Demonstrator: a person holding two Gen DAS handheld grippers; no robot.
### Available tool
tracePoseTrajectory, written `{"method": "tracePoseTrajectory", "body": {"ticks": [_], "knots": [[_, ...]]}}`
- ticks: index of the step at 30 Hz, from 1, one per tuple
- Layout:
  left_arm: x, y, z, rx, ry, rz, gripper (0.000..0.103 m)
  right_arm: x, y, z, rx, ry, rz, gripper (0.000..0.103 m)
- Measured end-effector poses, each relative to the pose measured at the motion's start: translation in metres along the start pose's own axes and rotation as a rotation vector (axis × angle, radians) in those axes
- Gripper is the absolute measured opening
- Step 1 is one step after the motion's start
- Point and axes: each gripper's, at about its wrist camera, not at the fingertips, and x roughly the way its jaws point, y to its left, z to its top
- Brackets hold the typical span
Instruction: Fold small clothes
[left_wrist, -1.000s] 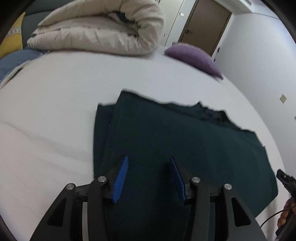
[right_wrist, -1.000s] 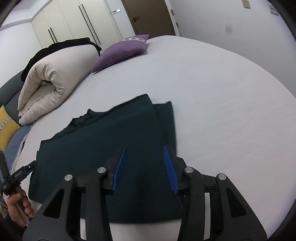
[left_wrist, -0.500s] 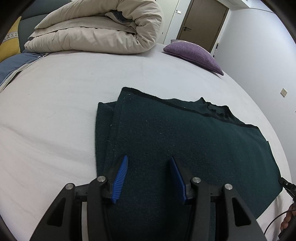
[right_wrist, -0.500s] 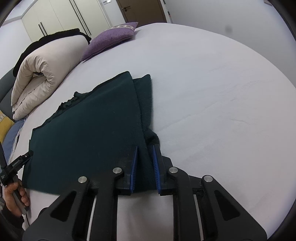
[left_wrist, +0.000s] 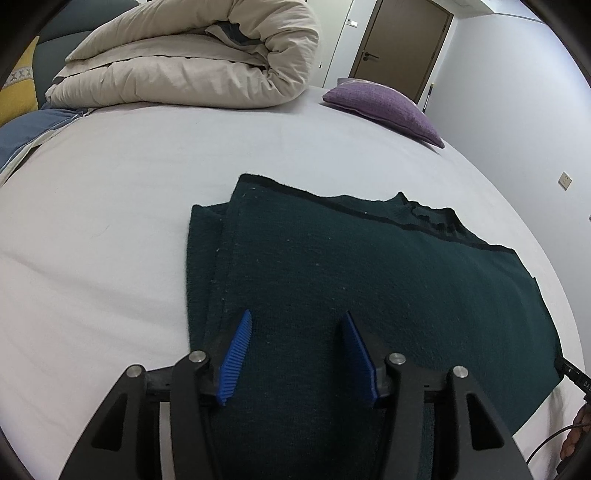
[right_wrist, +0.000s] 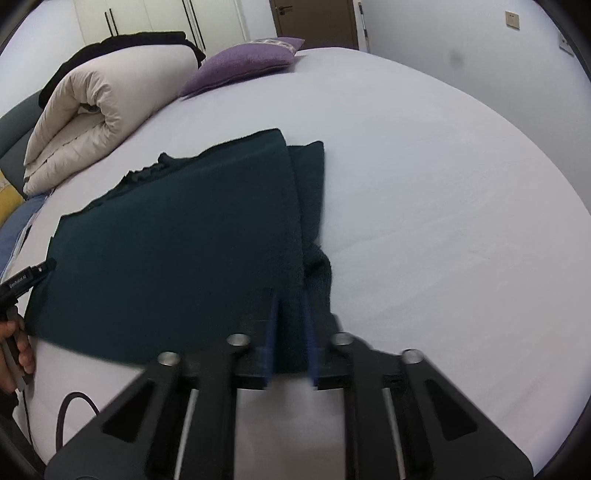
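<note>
Dark green knitted garment (left_wrist: 369, 280): folded, long axis across the bed, neckline toward the far side.
Surface: white bed sheet (left_wrist: 110, 192); purple cushion (left_wrist: 384, 107) behind.
Left gripper (left_wrist: 295, 350): jaws opening above the garment.
Right gripper (right_wrist: 290, 332): clamped on the garment's corner.

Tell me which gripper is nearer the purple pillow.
Neither is clearly nearer. The left gripper and right gripper both sit at the garment's near edge, far from the purple pillow.

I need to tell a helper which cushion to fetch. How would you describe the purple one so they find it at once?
Start at the bed with its pale sheet, then look to the far end beside the rolled cream duvet. The purple cushion lies there near the brown door, flat and knitted-looking, the only purple thing; the yellow cushion sits at the opposite side.
</note>
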Motion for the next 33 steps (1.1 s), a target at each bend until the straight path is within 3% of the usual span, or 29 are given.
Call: {"method": "tracePoseTrajectory", "body": {"ticks": [6,13,18,21,25,28,30,32,33], "knots": [[0.0,0.0,0.001,0.042,0.018,0.004,0.055,-0.012,-0.021,-0.005,0.107,0.004,0.058,0.004],[0.002,0.001,0.001,0.063,0.027,0.002,0.055,0.003,-0.047,-0.027,0.215,0.019,0.135,0.005],[-0.005,0.004,0.001,0.047,0.03,-0.013,0.055,-0.01,-0.047,-0.016,0.216,0.003,0.076,0.02],[-0.017,0.001,0.003,0.031,0.005,-0.033,0.054,-0.035,-0.037,-0.003,0.206,-0.058,0.002,0.021],[-0.021,-0.017,0.016,0.037,-0.03,-0.085,0.056,-0.037,0.01,0.036,0.164,-0.097,0.226,0.021],[-0.007,-0.027,0.023,0.024,-0.02,-0.105,0.056,0.007,0.069,0.065,0.13,-0.003,0.459,0.021],[0.007,-0.03,0.026,0.021,-0.001,-0.088,0.056,0.045,0.11,0.074,0.115,0.083,0.503,0.023],[0.018,-0.028,0.028,0.011,0.015,-0.083,0.056,0.081,0.149,0.079,0.088,0.133,0.629,0.022],[0.025,-0.027,0.03,0.019,0.024,-0.071,0.056,0.093,0.157,0.079,0.09,0.155,0.646,0.022]]}}
